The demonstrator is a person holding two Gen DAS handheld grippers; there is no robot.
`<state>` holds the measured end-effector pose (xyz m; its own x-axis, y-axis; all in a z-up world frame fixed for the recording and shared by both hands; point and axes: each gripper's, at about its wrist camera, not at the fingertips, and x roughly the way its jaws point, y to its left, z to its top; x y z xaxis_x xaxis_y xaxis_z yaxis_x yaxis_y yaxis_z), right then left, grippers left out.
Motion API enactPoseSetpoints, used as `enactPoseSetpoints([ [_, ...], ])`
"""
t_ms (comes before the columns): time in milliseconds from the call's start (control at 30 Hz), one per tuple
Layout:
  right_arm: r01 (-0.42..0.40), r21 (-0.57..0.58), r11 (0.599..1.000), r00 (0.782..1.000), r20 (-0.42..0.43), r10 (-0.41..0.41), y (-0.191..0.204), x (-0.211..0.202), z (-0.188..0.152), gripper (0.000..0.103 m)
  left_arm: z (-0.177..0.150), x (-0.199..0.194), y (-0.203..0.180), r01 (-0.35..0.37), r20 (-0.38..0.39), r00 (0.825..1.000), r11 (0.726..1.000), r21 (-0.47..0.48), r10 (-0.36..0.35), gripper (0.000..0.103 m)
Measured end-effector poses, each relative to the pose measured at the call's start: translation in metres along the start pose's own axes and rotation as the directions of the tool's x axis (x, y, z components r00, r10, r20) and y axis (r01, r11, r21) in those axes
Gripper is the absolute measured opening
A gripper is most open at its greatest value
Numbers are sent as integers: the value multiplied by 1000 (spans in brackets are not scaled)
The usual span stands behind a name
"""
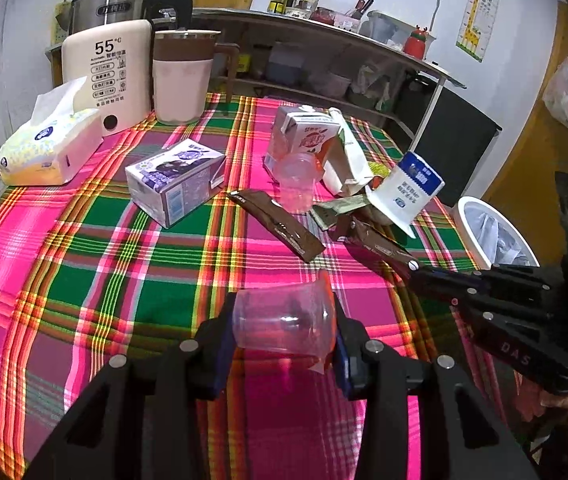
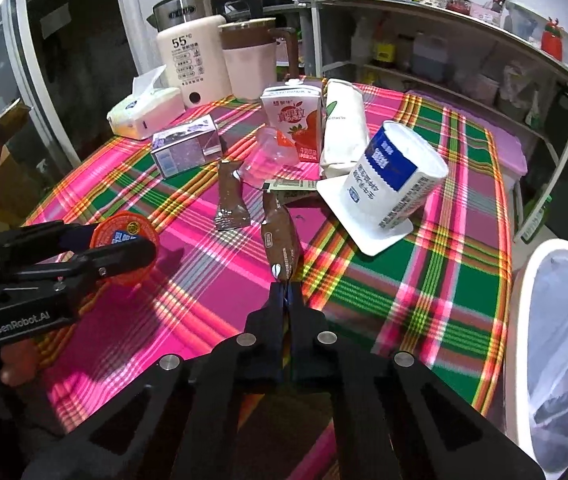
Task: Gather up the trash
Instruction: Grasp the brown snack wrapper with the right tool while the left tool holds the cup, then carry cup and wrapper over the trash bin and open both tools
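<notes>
My left gripper (image 1: 284,312) is shut on a clear plastic cup (image 1: 284,328) with an orange lid, held on its side just above the plaid tablecloth (image 1: 84,280). My right gripper (image 2: 285,292) is shut on the near end of a brown snack wrapper (image 2: 280,240) that lies on the cloth. Beyond it lie a second brown wrapper (image 2: 230,200), another clear cup (image 2: 264,156), a tipped white-and-blue yogurt tub (image 2: 391,180), a red strawberry milk carton (image 2: 293,120), a purple carton (image 2: 188,148) and a white paper bag (image 2: 341,128).
A white bin (image 2: 563,340) with a clear liner stands off the table's right edge. At the far left of the table are a tissue pack (image 1: 48,148), a cream kettle (image 1: 112,72) and a pink mug (image 1: 182,76). A shelf unit (image 2: 443,60) stands behind.
</notes>
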<state>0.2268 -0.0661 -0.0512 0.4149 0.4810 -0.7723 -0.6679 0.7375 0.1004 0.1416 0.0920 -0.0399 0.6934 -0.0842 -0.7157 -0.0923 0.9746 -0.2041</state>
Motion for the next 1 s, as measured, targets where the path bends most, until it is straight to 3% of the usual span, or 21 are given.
enactPoseSetpoints([
  [567, 6, 106, 994, 994, 108, -17, -19, -61, -31, 2, -4, -19, -45, 24, 20, 999, 997, 77, -25, 42],
  [1000, 129, 273, 953, 973, 152, -175, -83, -114, -67, 2, 18, -6, -124, 136, 29, 989, 967, 216, -145, 42],
])
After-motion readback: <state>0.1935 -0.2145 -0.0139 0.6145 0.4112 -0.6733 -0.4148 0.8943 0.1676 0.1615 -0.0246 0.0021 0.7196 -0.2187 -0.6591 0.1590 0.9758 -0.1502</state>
